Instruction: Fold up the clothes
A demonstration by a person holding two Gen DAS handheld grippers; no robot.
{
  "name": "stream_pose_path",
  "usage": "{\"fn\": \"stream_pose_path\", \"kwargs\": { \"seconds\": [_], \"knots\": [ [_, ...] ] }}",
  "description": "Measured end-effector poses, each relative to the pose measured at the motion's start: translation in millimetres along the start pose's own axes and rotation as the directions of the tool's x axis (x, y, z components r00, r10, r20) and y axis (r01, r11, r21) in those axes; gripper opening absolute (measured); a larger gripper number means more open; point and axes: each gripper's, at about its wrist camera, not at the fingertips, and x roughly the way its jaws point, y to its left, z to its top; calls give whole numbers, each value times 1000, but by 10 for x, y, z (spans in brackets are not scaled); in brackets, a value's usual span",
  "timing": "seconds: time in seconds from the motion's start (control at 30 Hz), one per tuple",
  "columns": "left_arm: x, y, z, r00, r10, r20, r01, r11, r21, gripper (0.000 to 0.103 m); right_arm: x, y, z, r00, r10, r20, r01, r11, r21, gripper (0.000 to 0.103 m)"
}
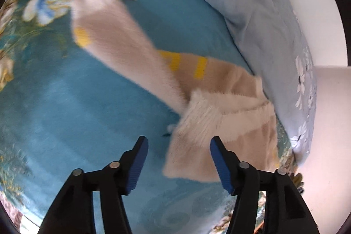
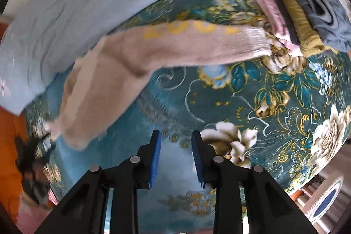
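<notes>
Fluffy beige yellow-lettered sweater (image 1: 136, 54) lay beside the pale-blue quilt (image 1: 252, 3) — both hand-held grippers, left (image 1: 178, 142) and right (image 2: 176, 135), empty, jaws apart; ideally pinch its hem squarely.

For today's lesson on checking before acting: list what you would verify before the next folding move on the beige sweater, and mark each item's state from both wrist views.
1. Left hand-held gripper open and holding nothing: ok.
2. Right hand-held gripper open and holding nothing: ok.
3. Beige sweater lying flat and smooth: not ok; its near end is bunched.
4. Sleeve stretched out across the floral blanket: ok.
5. Sweater clear of the pale blue duvet: cannot tell; their edges meet in the left view.
6. Folded stack apart from the sleeve cuff: cannot tell; they look close.
</notes>
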Motion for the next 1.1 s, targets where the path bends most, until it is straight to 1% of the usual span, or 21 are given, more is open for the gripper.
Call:
{"fn": "stream_pose_path", "kwargs": {
  "seconds": [0.03,0.1,0.17,0.23,0.27,0.3,0.33,0.37,0.47,0.6,0.67,0.7,0.77,0.83,0.87,0.93,0.97,1.03,1.07,1.1],
  "knots": [
    [82,-45,32,1000,4,-7,-4,1000,16,71,-5,30,-28,1000,-10,-6,10,1000,-14,31],
    [246,-134,97,1000,12,-21,-11,999,47,72,-32,16,-48,999,-30,-10,30,999,-13,34],
    [176,-242,20,1000,-3,-9,4,994,111,72,-60,-18,-65,999,-53,-13,52,999,-7,36],
    [64,-354,-85,1000,-24,6,23,983,182,70,-79,-89,-71,997,-75,-18,75,997,10,36],
    [8,-410,-137,999,-35,13,31,976,217,62,-84,-120,-77,996,-82,-20,83,996,21,36],
    [-49,-466,-189,999,-46,20,40,967,251,51,-86,-147,-83,996,-85,-23,86,996,37,36],
    [-105,-522,-241,998,-57,26,48,957,286,23,-87,-173,-88,996,-88,-26,89,995,54,36],
    [-161,-577,-294,997,-69,32,55,946,320,12,-78,-180,-93,996,-83,-29,85,994,67,36],
    [-330,-745,-450,993,-104,46,75,904,420,10,-41,-108,-122,998,-56,-33,59,996,74,36],
    [-555,-968,-659,986,-154,60,96,832,547,9,-29,105,-194,999,-31,-26,31,999,19,36],
    [-726,-1045,-882,979,-206,10,154,766,624,9,-39,147,-230,1000,-15,-21,15,1000,12,36],
    [-704,-988,-991,983,-183,-11,148,756,637,9,-46,150,-251,1000,-7,-18,8,1000,13,36],
    [-565,-793,-1186,994,-101,-45,106,758,643,9,-56,142,-296,1000,3,-13,-3,1000,22,36],
    [-425,-597,-1380,997,-17,-78,64,757,651,10,-60,95,-361,1000,9,-14,-8,999,40,36],
    [-355,-500,-1478,995,25,-95,43,755,655,10,-61,66,-394,1000,11,-16,-11,999,49,36],
    [-215,-305,-1673,986,109,-126,2,748,664,10,-56,-9,-488,1000,9,-23,-8,998,67,36],
    [-145,-207,-1770,978,151,-141,-18,743,669,10,-52,-40,-529,1000,6,-27,-4,997,72,36],
    [-5,-12,-1965,957,233,-170,-57,730,681,9,-38,-103,-601,999,-2,-39,5,996,87,36],
    [-13,42,-1979,955,237,-177,-60,741,669,9,-29,-134,-633,999,-4,-46,8,996,94,36],
    [-56,76,-1955,958,225,-180,-56,758,649,9,-19,-172,-671,999,-6,-52,11,994,106,36]
  ]
}}
